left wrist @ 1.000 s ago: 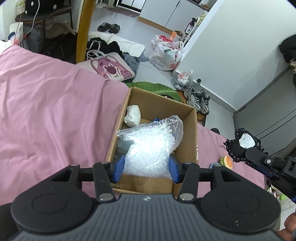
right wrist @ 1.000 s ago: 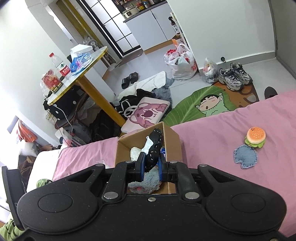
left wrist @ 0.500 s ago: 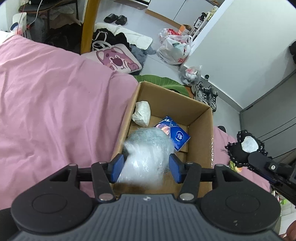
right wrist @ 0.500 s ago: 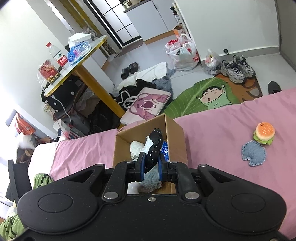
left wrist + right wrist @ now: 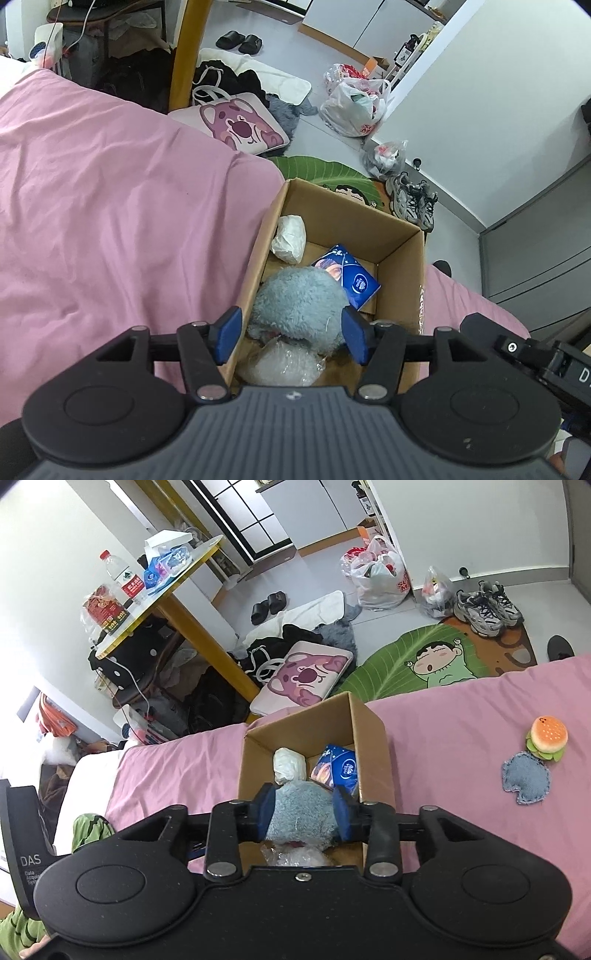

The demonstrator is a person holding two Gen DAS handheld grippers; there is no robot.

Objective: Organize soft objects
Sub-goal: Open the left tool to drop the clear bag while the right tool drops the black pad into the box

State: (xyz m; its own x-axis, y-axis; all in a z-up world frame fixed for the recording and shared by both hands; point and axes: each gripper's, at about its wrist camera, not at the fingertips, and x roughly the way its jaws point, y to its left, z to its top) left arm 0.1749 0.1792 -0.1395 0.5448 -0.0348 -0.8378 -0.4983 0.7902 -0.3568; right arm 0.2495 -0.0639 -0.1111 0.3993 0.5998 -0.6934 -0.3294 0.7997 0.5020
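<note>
An open cardboard box stands on the pink bed. In it lie a fluffy blue plush, a clear bubble-wrap bag at the near end, a white wad and a blue tissue pack. My left gripper hangs open above the near end, holding nothing. My right gripper is open too; the blue plush shows between its fingers, down in the box. The black lace piece is out of sight. A burger plush and a denim patch lie on the bed to the right.
The box sits at the bed's far edge. Beyond it the floor holds a green leaf rug, a pink bear cushion, sneakers, bags and a yellow-legged table. Open pink bedding spreads left of the box.
My left gripper let go of the bubble-wrap bag, which dropped into the box. My right gripper opened, and the black lace piece is no longer between its fingers.
</note>
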